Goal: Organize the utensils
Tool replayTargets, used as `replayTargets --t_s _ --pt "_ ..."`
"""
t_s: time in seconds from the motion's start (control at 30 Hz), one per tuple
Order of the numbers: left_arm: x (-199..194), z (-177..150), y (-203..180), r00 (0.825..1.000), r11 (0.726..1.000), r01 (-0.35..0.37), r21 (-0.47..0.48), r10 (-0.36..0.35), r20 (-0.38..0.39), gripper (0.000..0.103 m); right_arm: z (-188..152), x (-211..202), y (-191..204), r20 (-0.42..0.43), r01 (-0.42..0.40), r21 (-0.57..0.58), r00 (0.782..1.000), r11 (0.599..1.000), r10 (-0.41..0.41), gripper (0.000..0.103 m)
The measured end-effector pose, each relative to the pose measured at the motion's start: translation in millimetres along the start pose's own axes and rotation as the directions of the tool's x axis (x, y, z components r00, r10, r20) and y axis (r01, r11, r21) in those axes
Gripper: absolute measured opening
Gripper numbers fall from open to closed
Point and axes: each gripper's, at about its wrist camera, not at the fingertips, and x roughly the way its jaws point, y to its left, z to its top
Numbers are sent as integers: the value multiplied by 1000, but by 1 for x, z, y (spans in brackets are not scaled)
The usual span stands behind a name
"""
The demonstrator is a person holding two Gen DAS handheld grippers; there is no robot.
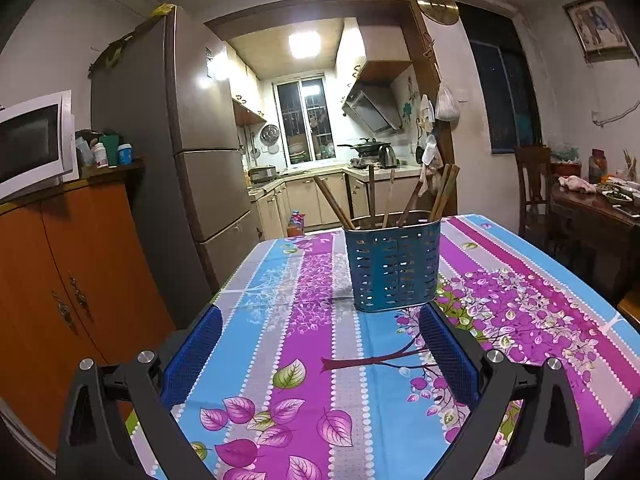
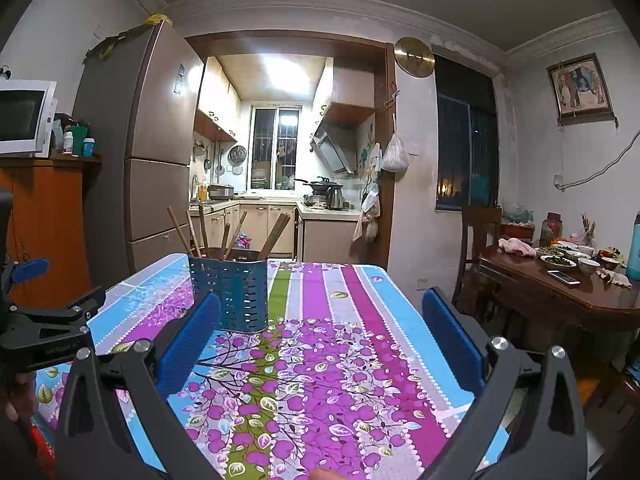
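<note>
A blue perforated utensil holder stands on the floral tablecloth and holds several wooden chopsticks. My left gripper is open and empty, just in front of the holder. In the right wrist view the holder stands at the left, partly behind the left finger, with chopsticks sticking up. My right gripper is open and empty over the tablecloth, to the right of the holder. The left gripper's body shows at the far left of the right wrist view.
An orange cabinet with a microwave stands left of the table, beside a fridge. A dark wooden table with bowls and a chair stand to the right. The kitchen lies beyond.
</note>
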Motion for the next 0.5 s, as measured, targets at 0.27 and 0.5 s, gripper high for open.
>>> replayTargets --t_s 0.27,0.5 --pt "-1 -3 0 1000 1000 9 0 -9 5 98 -1 -1 -1 9 10 0 1000 1000 -10 98" --pt "1 -6 3 999 999 42 -26 -42 -20 98 -2 1 -2 2 15 3 1000 1000 -15 98"
